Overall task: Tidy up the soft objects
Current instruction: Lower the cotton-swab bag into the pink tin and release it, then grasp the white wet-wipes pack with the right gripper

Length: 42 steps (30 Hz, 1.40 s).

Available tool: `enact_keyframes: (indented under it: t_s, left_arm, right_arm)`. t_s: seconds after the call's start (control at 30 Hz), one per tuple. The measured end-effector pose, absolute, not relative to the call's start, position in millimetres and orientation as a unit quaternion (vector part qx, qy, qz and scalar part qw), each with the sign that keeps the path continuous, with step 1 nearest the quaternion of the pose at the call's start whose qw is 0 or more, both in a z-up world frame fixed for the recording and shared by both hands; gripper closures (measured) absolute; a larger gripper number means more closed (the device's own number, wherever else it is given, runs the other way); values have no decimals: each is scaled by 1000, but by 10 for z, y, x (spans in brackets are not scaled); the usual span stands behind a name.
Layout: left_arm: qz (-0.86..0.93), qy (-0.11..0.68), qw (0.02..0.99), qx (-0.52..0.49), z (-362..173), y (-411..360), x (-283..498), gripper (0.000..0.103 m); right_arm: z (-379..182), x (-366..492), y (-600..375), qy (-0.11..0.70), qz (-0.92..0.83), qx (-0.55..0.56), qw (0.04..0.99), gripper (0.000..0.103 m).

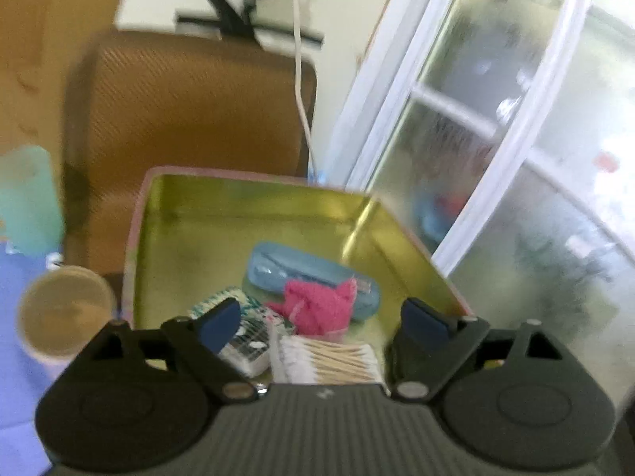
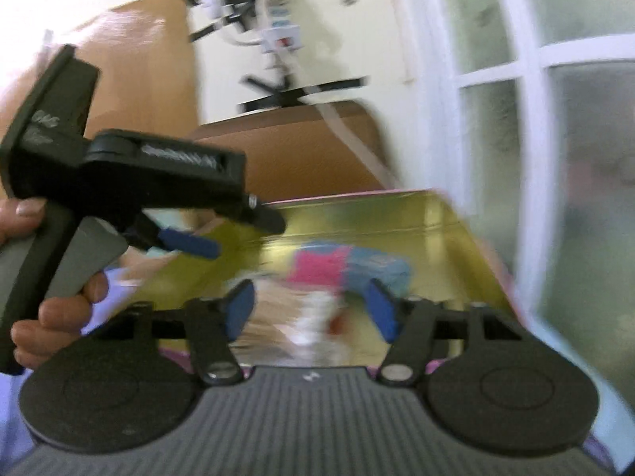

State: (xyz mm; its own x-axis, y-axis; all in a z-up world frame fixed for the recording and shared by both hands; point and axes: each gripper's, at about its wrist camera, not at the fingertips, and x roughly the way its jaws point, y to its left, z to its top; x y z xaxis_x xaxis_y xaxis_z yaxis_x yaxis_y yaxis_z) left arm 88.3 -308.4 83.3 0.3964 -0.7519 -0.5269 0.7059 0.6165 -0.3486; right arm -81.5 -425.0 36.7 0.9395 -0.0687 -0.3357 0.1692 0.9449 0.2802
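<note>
Both wrist views close above, angled down into one shared gold-lined tin (image 1: 238,214).

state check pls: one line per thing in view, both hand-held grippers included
Tin box: open, no lid visible, holding items.
Pink cloth: crumpled, partly on the blue case.
Blue case: closed, lying flat in the tin.
Cotton swabs: bundled, lying flat.
Patterned packet: lying in the tin.
Paper cup: upright beside the tin.
Left hand-held gripper: open, empty.
Right hand-held gripper: open, empty.
</note>
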Motion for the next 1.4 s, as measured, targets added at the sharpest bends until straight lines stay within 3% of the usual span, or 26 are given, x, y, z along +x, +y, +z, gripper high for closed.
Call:
enact_keyframes:
  t_s: [0.03,0.23,0.33,0.37,0.53,0.87,1.0,1.1,1.2,1.27,1.4]
  left_arm:
    - [-436,323,839,-40,872,-2949,832,9]
    - [-410,294,862,-49,827,-2190,583,9]
    - [-367,282,885,-36,663,-1618,416,8]
    - [-350,282,893,-32,616,-1428,369,8]
    - [-283,297,910,-55,303,-542,254,8]
    - [-216,269,930,-129,88,329,257,8]
    - [-222,258,932,-127,55,319,274,9]
    - [-230,249,934,-116,48,289,214,9]
    - [-227,246,935,-114,39,276,207,9]
    - [-228,243,935,-120,31,296,204,9]
    - [-234,235,934,-135,24,352,199,9]
  right_arm:
    - [403,-743,-4277,176,-26,174,969,59]
    - [297,-116,-4291,305,49,222,925,60]
    - [273,17,-4494,313,-21,220,924,65]
    - [275,30,-4570,309,-54,221,923,61]
    - [295,-39,-4720,292,-67,274,914,61]
    - [790,149,-3372,272,84,169,944,60]
    - [696,639,-2576,301,148,123,934,51]
    - [556,1126,-2047,309,170,91,931,49]
    - [375,1673,-1735,318,141,75,934,53]
    - [255,2020,-1682,330,102,80,935,67]
    - [39,2418,-1702,351,83,110,926,75]
